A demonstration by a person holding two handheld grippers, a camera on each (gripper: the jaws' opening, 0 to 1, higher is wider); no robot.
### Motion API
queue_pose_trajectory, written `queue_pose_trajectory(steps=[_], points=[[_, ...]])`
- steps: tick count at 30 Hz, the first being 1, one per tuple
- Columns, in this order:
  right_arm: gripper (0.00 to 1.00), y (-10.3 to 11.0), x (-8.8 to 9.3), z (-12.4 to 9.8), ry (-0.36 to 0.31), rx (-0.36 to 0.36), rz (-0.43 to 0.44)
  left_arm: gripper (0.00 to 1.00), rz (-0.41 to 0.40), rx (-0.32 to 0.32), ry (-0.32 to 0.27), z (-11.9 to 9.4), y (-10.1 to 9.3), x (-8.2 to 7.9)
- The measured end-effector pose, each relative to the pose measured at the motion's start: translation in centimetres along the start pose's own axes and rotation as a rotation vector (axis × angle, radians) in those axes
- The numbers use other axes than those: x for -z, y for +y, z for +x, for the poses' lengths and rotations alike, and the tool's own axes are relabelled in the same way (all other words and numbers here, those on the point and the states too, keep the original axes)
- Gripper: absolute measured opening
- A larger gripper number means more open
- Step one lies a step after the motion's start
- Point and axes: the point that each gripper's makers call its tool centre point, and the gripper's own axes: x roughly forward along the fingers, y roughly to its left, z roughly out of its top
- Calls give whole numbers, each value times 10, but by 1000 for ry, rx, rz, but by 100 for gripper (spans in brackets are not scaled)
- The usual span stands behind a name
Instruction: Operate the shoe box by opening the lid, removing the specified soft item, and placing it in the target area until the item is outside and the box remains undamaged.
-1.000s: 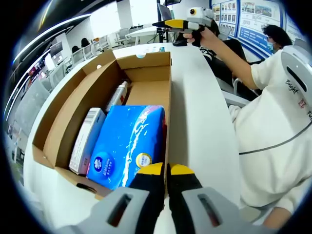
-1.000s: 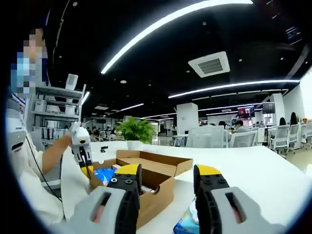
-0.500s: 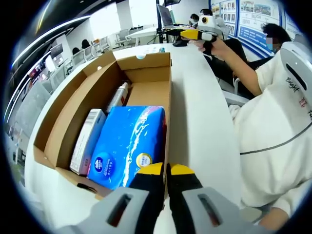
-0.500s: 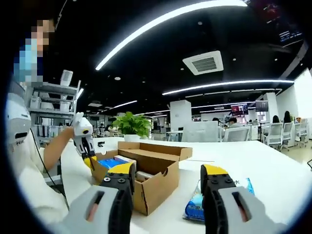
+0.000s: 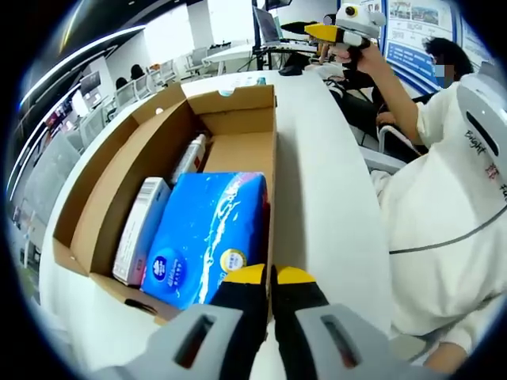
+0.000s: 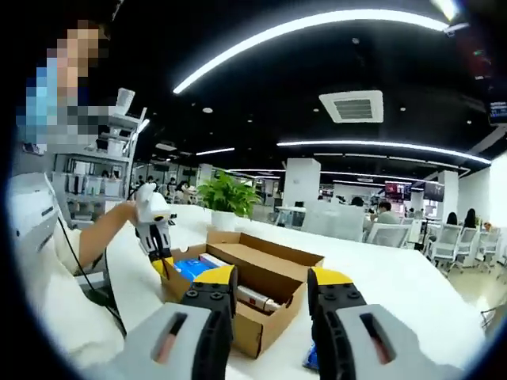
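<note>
shoe box (image 5: 166,206) open on white table (image 5: 317,198), lid step done. blue soft pack (image 5: 207,237) inside box, not yet removed. left gripper (image 5: 269,279) clenched on box's near wall. right gripper (image 6: 269,283) released, empty, raised above table.

box (image 5: 135,158) open-topped | blue pack (image 5: 210,233) reachable from above | left gripper (image 5: 268,279) pinching near wall

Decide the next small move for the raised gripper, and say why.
Probably lower the right gripper toward the blue tissue pack in the open shoe box: its jaws are open and empty, while the left gripper is shut on the box's near wall.
</note>
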Motion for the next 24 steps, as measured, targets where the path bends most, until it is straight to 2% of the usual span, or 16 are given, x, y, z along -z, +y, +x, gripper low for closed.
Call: queue_pose_trajectory(steps=[2,4,5,7,9,11,13,14,17,19,21,23,24], points=[[36,-4,-7,3,28,-14,-28,1,-2,0,0,0,0,0],[30,-5,-6,5,62,-26,-41,1,-2,-4,-4,0,0,0],[26,-8,1,9,138,-49,-71,1,0,-8,-4,0,0,0],[24,-12,4,19,182,-54,-159,1,0,-8,-5,0,0,0],[23,-13,15,23,262,-67,-223,1,1,-6,-7,0,0,0],[23,-9,16,30,297,-90,-250,1,1,-4,-7,0,0,0],[23,2,20,35,370,-167,-280,1,-1,-1,-6,0,1,0],[24,4,20,37,407,-181,-296,1,-1,0,-6,0,1,0],[24,14,14,47,449,-246,-387,1,0,-1,-7,0,1,0],[24,19,14,52,482,-271,-391,1,0,-1,-8,-1,1,0],[24,28,18,60,523,-336,-439,1,1,-3,-9,-1,1,0],[24,34,23,68,548,-371,-465,1,0,-5,-9,-1,1,0],[24,37,28,77,567,-399,-517,1,0,-8,-9,0,1,0]])
